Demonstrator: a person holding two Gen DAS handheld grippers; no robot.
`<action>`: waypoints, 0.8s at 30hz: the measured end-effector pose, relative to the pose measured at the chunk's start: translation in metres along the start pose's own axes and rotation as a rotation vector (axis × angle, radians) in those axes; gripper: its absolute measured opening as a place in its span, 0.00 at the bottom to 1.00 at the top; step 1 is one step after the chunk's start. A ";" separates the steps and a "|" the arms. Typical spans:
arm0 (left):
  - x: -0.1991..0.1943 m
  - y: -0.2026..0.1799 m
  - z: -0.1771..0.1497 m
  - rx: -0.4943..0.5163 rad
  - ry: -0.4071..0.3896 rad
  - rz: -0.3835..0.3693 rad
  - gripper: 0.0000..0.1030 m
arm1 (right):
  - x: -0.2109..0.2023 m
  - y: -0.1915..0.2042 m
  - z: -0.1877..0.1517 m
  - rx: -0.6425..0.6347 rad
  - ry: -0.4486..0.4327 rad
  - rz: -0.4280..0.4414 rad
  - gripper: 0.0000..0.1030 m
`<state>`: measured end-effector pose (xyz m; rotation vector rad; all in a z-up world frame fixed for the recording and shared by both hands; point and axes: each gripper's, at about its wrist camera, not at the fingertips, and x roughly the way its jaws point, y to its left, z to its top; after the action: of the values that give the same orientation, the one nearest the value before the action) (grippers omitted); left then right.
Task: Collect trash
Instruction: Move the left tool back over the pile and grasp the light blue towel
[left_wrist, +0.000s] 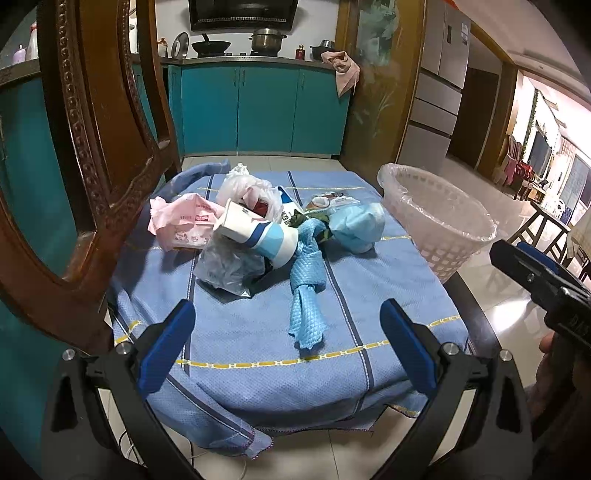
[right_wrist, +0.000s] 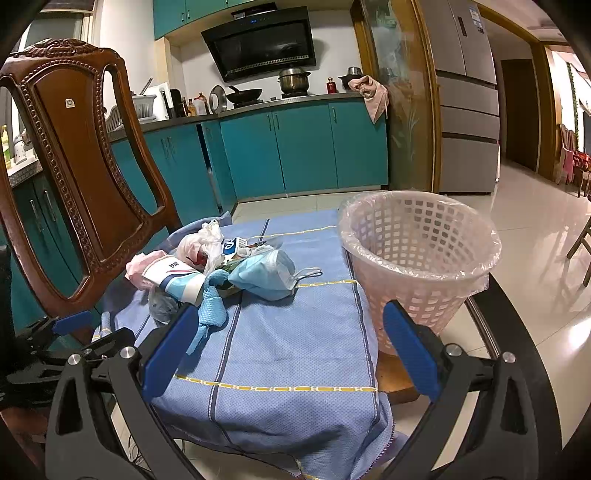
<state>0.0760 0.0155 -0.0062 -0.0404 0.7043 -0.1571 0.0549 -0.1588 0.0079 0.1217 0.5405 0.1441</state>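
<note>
Both my grippers, left (left_wrist: 287, 347) and right (right_wrist: 286, 345), are spread wide and empty, short of the trash pile (left_wrist: 255, 229) mid-cloth. The lined basket (right_wrist: 421, 266) sits at the table's right edge; a careless nudge could tip it off. The crumpled paper cup (left_wrist: 255, 236) may roll. Printing on the pink packet (left_wrist: 184, 221) is unreadable.

A heap of crumpled wrappers, bags and a paper cup (left_wrist: 255, 230) lies mid-table. A white plastic-lined lattice basket (left_wrist: 439, 225) stands upright at its three o'clock.
</note>
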 end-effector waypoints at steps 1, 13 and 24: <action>0.000 0.000 0.000 0.000 0.002 -0.001 0.97 | 0.000 0.000 0.000 0.000 0.000 0.001 0.95; 0.011 -0.003 -0.003 -0.003 0.034 -0.002 0.97 | 0.000 0.000 0.000 -0.002 0.001 0.004 0.95; 0.079 -0.025 0.002 0.046 0.170 0.038 0.85 | 0.001 0.000 0.001 -0.008 0.008 0.003 0.95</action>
<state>0.1334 -0.0221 -0.0527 0.0300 0.8698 -0.1415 0.0563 -0.1583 0.0083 0.1147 0.5482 0.1500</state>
